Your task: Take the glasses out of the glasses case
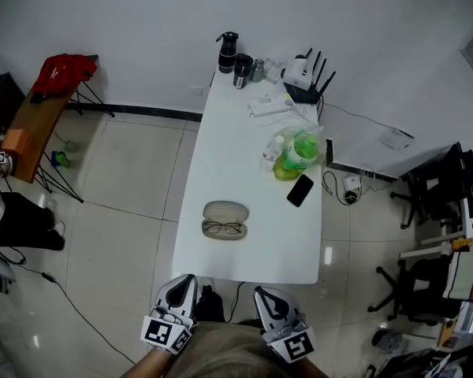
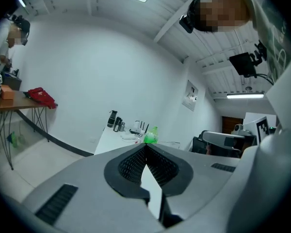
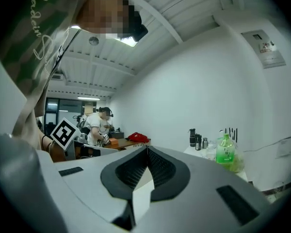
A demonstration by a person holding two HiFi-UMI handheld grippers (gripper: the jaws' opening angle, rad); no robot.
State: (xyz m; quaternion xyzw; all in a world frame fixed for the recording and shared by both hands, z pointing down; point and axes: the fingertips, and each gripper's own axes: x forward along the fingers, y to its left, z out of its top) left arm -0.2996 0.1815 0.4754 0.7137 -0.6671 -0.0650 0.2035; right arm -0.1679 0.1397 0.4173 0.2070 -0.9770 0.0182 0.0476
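Observation:
An open beige glasses case lies near the front of the white table. Dark-framed glasses rest in its nearer half. Both grippers hang below the table's front edge, close to my body and well short of the case. In the head view my left gripper is at the bottom left and my right gripper at the bottom right. The jaws of the left gripper meet with nothing between them, and so do those of the right gripper. Neither gripper view shows the case.
Behind the case stand a green bottle and a black phone. Black flasks, a router and papers crowd the far end. A wooden side table with a red bag is left, office chairs right.

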